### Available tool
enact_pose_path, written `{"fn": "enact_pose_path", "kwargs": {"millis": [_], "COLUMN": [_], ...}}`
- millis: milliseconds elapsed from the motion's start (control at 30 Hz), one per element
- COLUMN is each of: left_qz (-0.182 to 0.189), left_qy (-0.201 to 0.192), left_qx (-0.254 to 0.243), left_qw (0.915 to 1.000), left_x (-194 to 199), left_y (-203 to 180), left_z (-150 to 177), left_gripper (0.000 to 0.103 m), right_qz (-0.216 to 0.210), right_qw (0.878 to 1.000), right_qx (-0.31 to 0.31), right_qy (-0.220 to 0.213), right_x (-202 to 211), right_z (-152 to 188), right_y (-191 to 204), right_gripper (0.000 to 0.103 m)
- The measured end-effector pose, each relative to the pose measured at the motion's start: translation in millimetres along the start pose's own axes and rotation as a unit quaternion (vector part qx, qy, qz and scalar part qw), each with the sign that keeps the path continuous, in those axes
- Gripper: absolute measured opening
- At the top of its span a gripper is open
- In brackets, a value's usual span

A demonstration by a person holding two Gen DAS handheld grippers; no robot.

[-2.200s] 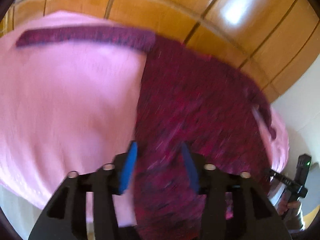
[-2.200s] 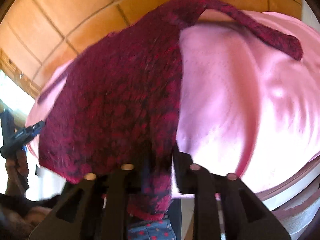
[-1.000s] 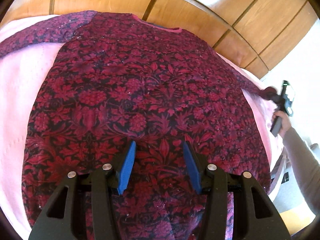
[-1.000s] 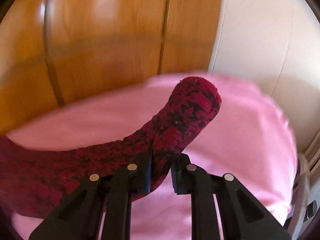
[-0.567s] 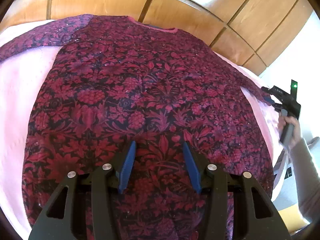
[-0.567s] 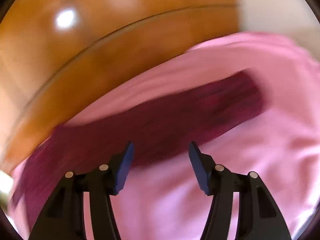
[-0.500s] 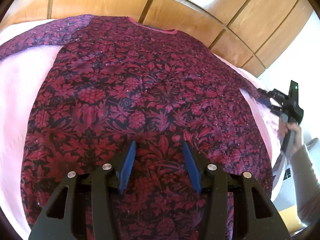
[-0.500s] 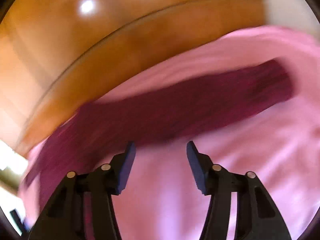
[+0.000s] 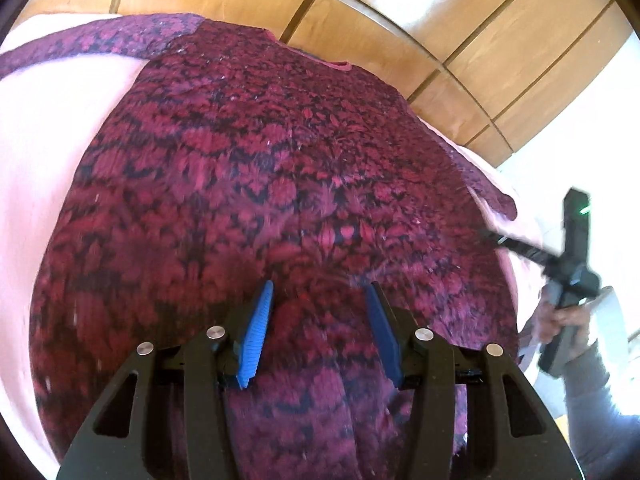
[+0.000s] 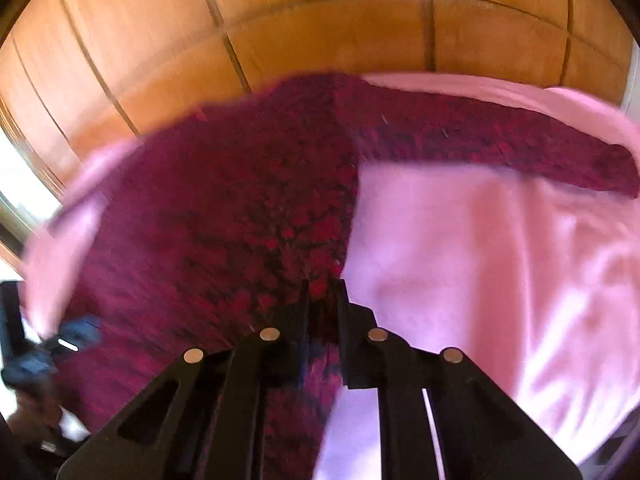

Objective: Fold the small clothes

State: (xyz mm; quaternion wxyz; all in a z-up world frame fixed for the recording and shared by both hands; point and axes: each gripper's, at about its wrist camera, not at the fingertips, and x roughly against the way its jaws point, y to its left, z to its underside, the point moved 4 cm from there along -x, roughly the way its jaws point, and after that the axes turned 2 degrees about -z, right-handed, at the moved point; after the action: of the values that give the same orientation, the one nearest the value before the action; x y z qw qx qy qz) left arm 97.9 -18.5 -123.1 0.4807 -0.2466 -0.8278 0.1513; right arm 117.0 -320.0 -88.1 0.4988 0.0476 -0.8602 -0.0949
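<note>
A dark red floral knit sweater [image 9: 280,180] lies spread flat on a pink sheet [image 9: 52,140], neckline at the far side. My left gripper [image 9: 320,320] hovers open over its lower middle, blue pads apart and fabric beneath them. In the right wrist view the sweater [image 10: 224,208] fills the left half, and one sleeve [image 10: 500,148] stretches out to the right. My right gripper [image 10: 322,292] is at the body's side edge; its jaws are closing, nearly together, with red fabric pinched between them. The left wrist view shows the right gripper [image 9: 490,236] at the sweater's right edge, held by a hand [image 9: 560,320].
A wall of wooden panels [image 9: 400,20] runs along the far side of the bed. The pink sheet [image 10: 480,260] lies bare to the right of the sweater body. The left gripper's handle [image 10: 36,356] shows blurred at the lower left.
The right gripper let go of the sleeve cuff, opened, swung across to the sweater's side edge and closed there. The sleeve now lies flat. The left gripper edged closer over the sweater.
</note>
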Motion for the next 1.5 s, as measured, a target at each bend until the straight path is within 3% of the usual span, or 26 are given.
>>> {"fn": "enact_pose_path", "kwargs": {"millis": [67, 167, 233, 300, 367, 467, 533, 667, 767, 933, 1100, 1233, 1300, 1333, 1400, 1500], "left_qz": [0.002, -0.008, -0.022, -0.044, -0.059, -0.086, -0.105, -0.119, -0.137, -0.139, -0.163, -0.167, -0.167, -0.167, -0.167, -0.166], "left_qy": [0.009, 0.016, -0.004, -0.052, -0.079, -0.091, -0.077, -0.039, -0.046, -0.044, -0.045, -0.044, -0.043, -0.043, -0.043, -0.044], "left_qx": [0.005, -0.008, -0.020, -0.031, -0.028, -0.001, 0.010, 0.020, -0.001, -0.011, -0.036, -0.039, -0.040, -0.040, -0.041, -0.039], "left_qw": [0.9999, 0.9998, 0.9996, 0.9972, 0.9948, 0.9922, 0.9914, 0.9919, 0.9895, 0.9893, 0.9849, 0.9842, 0.9842, 0.9842, 0.9842, 0.9844], "left_x": [5.6, 16.9, 27.2, 43.4, 49.6, 45.3, 33.9, 13.1, 7.6, 3.4, -5.9, -8.0, -9.6, -9.6, -9.9, -10.4], "left_y": [-2.1, -6.4, -6.6, -5.0, 2.4, 23.7, 36.9, 51.4, 49.4, 42.8, 32.6, 32.0, 30.9, 31.0, 30.5, 29.7], "left_z": [2.4, -3.7, -14.3, -34.2, -49.8, -65.7, -64.2, -44.3, -37.6, -35.5, -35.0, -34.9, -35.5, -35.3, -35.8, -36.5], "left_gripper": [0.048, 0.048, 0.048, 0.048, 0.048, 0.048, 0.048, 0.048, 0.048, 0.068, 0.076, 0.078, 0.078, 0.079, 0.079, 0.079], "right_qz": [-0.002, -0.026, -0.052, -0.063, -0.065, -0.075, -0.063, -0.071, -0.066, -0.052, -0.031, -0.004, 0.017, 0.028, 0.061, 0.076], "right_qw": [1.000, 0.998, 0.994, 0.991, 0.986, 0.964, 0.944, 0.892, 0.871, 0.851, 0.849, 0.858, 0.870, 0.878, 0.900, 0.925], "right_qx": [-0.011, -0.060, -0.091, -0.114, -0.145, -0.237, -0.301, -0.417, -0.454, -0.489, -0.494, -0.483, -0.466, -0.452, -0.404, -0.336], "right_qy": [0.001, -0.007, -0.013, -0.025, -0.049, -0.092, -0.120, -0.160, -0.175, -0.185, -0.184, -0.174, -0.162, -0.155, -0.149, -0.160], "right_x": [-14.7, -13.8, -11.4, -3.7, 6.9, 23.4, 29.2, 26.3, 22.8, 12.0, -3.3, -12.0, -12.7, -13.6, -8.0, 3.0], "right_z": [11.0, 11.7, 14.9, 13.6, 6.8, -1.0, -6.0, -15.0, -23.3, -42.4, -59.3, -76.5, -79.8, -86.2, -105.3, -131.8], "right_y": [-0.2, -12.2, -24.6, -35.3, -50.2, -102.6, -144.3, -216.7, -244.8, -274.9, -285.5, -293.3, -305.6, -305.0, -293.5, -263.0], "right_gripper": [0.011, 0.032, 0.035, 0.048, 0.052, 0.053, 0.055, 0.055, 0.055, 0.053, 0.044, 0.034, 0.019, 0.016, 0.014, 0.013]}}
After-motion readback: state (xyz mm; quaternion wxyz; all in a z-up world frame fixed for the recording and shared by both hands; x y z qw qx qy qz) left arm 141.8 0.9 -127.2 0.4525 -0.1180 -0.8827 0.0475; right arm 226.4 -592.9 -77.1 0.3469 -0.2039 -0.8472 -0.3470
